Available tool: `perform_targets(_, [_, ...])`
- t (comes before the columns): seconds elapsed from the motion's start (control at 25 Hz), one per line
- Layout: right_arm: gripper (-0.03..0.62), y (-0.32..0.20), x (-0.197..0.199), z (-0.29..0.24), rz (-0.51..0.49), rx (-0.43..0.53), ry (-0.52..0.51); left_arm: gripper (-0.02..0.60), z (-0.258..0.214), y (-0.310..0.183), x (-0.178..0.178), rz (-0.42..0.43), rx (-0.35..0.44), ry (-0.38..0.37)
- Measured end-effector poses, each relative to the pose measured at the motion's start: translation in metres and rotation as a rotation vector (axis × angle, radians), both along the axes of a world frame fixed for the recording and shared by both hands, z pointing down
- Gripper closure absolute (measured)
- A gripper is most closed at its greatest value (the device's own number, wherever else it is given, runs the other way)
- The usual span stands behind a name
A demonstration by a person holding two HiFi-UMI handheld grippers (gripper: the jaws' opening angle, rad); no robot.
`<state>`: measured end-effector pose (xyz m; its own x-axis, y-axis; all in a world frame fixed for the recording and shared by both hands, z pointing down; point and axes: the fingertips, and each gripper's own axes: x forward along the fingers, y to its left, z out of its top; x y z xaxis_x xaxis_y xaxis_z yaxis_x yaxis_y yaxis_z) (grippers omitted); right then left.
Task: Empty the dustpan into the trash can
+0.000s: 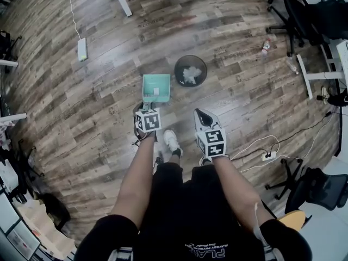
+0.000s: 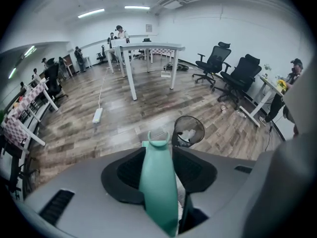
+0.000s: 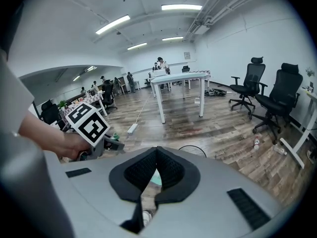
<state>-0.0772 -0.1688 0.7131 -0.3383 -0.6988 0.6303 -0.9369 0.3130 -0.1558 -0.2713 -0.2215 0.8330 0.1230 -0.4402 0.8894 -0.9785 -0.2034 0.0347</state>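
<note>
The dustpan (image 1: 156,87) is mint green, handle and all. The trash can (image 1: 190,70) is black mesh with white scraps (image 1: 190,75) inside. The floor (image 1: 98,91) is streaky brown wood plank. The left gripper (image 2: 158,152) and right gripper (image 3: 156,150) are pale grey with black ribbed pads (image 3: 171,170) — each cube (image 1: 148,119) carries black-and-white squares.

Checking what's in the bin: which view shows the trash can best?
Head view: it looks down into the trash can, showing white litter inside. The left gripper view shows it obliquely; the right gripper view shows only a rim arc.
</note>
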Motion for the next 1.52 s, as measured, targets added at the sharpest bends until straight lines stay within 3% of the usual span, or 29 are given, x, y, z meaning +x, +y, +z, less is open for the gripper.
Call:
perform_targets(0.2, [0.576, -0.002, 0.001, -0.011, -0.01, 0.021, 0.005, 0.367, -0.023, 0.004, 0.003, 0.015, 0.054, 0.02])
perform_targets(0.68, [0.576, 0.009, 0.007, -0.059, -0.003, 0.121, -0.012, 0.37, -0.143, 0.024, 0.016, 0.055, 0.286, 0.075])
perform_targets(1.08, [0.576, 0.042, 0.027, -0.12, -0.03, 0.229, -0.055, 0.494, -0.26, 0.063, 0.043, 0.047, 0.519, 0.097])
perform_targets(1.36, [0.576, 0.061, 0.052, -0.174, -0.083, 0.352, -0.078, 0.558, -0.302, 0.108, 0.079, 0.042, 0.596, 0.104])
perform_targets(1.52, [0.576, 0.077, 0.063, -0.196, -0.104, 0.413, -0.086, 0.558, -0.321, 0.135, 0.103, 0.039, 0.632, 0.134])
